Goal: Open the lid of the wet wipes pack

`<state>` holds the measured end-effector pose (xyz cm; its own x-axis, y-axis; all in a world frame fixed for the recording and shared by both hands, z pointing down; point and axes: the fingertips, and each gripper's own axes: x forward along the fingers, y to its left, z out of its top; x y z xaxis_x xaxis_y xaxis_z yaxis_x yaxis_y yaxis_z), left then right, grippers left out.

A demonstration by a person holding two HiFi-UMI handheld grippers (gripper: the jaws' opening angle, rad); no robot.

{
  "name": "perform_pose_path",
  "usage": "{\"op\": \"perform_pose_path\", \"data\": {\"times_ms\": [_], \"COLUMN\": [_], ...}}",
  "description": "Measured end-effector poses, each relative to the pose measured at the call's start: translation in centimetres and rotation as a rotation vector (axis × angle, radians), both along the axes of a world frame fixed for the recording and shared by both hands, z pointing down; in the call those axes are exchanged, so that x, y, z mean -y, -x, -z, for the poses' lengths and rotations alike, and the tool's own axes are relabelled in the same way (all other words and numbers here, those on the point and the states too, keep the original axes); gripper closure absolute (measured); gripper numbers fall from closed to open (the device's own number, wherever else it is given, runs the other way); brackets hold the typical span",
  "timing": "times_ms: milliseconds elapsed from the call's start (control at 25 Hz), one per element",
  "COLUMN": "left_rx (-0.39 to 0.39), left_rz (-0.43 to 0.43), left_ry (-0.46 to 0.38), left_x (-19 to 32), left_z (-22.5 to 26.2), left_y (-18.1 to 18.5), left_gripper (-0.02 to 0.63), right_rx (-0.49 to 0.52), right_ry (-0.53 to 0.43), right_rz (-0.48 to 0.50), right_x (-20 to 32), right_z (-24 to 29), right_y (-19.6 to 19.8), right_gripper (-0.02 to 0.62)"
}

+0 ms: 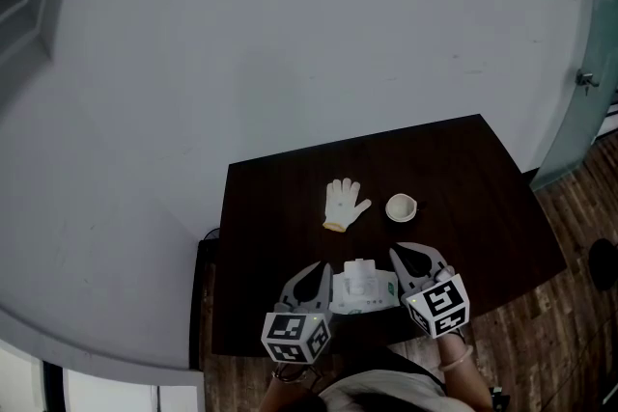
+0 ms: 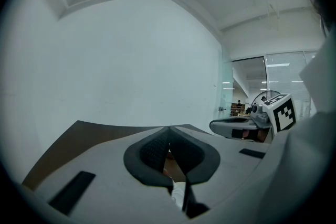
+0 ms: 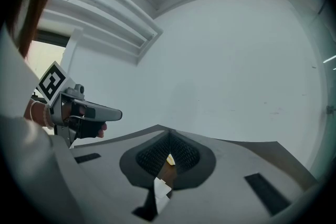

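The white wet wipes pack (image 1: 364, 289) lies near the front edge of the dark table (image 1: 463, 198), its raised lid facing up. My left gripper (image 1: 323, 267) hovers just left of the pack and my right gripper (image 1: 394, 253) just right of it, neither touching it. Both point away from me toward the wall. In the left gripper view the jaws meet at their tips, shut on nothing (image 2: 169, 128). The right gripper view shows the same, jaws shut and empty (image 3: 169, 135). A sliver of the white pack (image 3: 160, 189) shows below the right jaws.
A white work glove (image 1: 344, 204) lies palm down at mid-table, with a small white cup (image 1: 401, 207) to its right. A pale wall stands behind the table. Wooden floor (image 1: 570, 304) shows to the right, beside a glass door (image 1: 589, 82).
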<state>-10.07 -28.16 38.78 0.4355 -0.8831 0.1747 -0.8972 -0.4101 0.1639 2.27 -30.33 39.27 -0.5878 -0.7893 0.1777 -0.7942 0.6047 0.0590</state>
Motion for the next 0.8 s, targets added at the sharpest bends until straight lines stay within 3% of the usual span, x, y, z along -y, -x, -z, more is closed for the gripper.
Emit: {"op": "perform_pose_path", "data": {"times_ms": [800], "left_rx": [0.003], "left_rz": [-0.008], "left_ry": [0.014], "left_x": [0.04], "left_z": [0.15], "left_y": [-0.76], "left_gripper": [0.588], "right_rx": [-0.010], "right_ry": [-0.012], "right_rz": [0.008], "right_x": [0.53], "right_z": [0.77], "right_y": [-0.50], "right_gripper": [0.588]}}
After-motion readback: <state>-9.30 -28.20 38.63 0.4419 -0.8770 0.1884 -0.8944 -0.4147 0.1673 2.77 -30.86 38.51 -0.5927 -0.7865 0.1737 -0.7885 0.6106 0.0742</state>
